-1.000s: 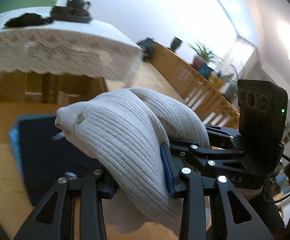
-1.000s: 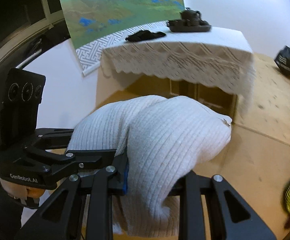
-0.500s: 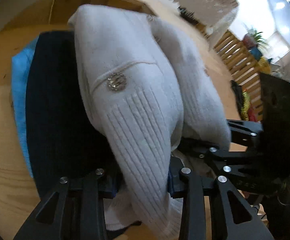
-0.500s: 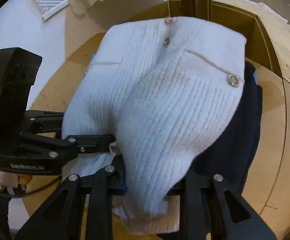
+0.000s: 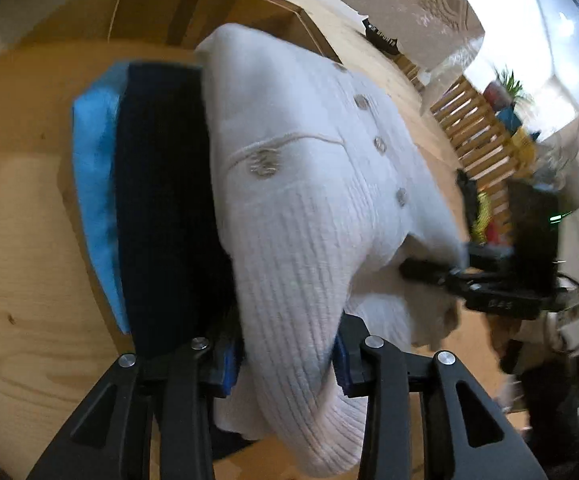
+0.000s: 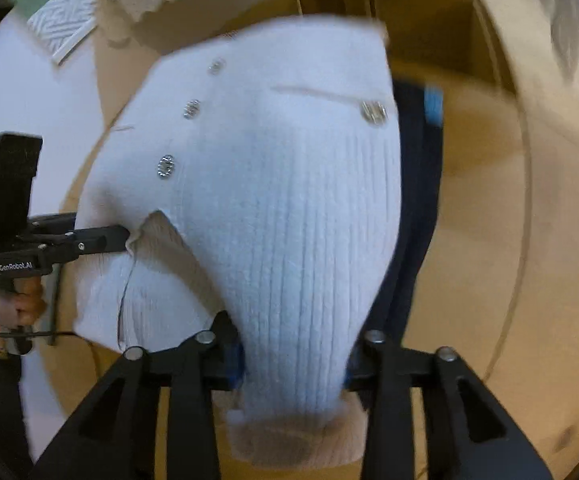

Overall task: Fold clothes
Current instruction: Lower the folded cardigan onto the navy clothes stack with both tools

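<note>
Left gripper point(image 5: 287, 356) jaws are opening, ribbed hem of the white knit cardigan point(image 5: 301, 184) bunching between its blue pads. Right gripper point(image 6: 295, 360) is opening likewise, the same hem filling its gap (pad contact unclear on both). Cardigan is lying folded atop a navy garment point(image 5: 161, 200) and blue cloth point(image 5: 95, 184) on the wooden floor point(image 5: 21, 208). Sparkly round buttons. Left gripper's body is reading "GenRobot.AI".
</note>
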A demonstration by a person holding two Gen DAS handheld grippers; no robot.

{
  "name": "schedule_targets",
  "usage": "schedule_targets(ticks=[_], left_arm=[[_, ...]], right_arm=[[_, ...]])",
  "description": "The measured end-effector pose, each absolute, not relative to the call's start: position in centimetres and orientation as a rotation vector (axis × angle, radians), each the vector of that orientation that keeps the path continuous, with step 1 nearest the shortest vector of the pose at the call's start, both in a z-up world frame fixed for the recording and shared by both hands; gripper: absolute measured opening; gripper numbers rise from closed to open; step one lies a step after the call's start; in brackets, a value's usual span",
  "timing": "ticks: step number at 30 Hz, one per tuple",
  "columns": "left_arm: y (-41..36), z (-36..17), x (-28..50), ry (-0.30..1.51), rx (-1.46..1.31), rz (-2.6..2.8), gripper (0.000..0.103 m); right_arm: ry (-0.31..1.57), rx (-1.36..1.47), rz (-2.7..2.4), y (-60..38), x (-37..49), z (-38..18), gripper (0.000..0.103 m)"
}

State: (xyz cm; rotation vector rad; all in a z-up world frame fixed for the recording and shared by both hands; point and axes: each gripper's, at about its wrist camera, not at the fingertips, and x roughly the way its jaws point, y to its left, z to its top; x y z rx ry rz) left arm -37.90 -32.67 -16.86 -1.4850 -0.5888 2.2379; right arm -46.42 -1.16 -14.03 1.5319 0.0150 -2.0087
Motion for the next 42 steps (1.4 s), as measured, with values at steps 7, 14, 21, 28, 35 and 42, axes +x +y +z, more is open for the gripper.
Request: schedule_targets(ticks=[7, 14, 21, 28, 35, 42], left_arm=[[-34.1, -12.5, -36.1, -0.538, -1.413, 2.312, 0.039], [-34.5, -9.6, -33.5, -0.516, -1.338, 2.355, 0.039], [-29.1, -12.3, -34.2, -0.391, -1.408, 2.252, 0.04], [-31.0, -14.2, -35.1, -0.418, -1.503, 2.295, 0.027], [-32.9, -12.2, -31.6, -0.433, -1.459, 2.355, 0.043], [-30.1, -16.8, -32.4, -0.333, -1.63, 2.322, 0.041]], right_arm=[[0.078, 1.42, -2.014, 0.1, -43.8, -9.3, 0.043], [-0.016, 1.307, -2.034, 3.3, -41.1, -6.2, 0.045], [-0.181, 1.287, -1.987, 2.2, -42.5, -7.9, 0.038], [-0.091, 1.494, -1.951, -0.5, -43.2, -13.2, 0.022], [0.047, 1.411, -1.999, -1.1, -40.6, -9.6, 0.024], [0.197, 1.447, -2.066, -3.7, -40.2, -11.2, 0.03]])
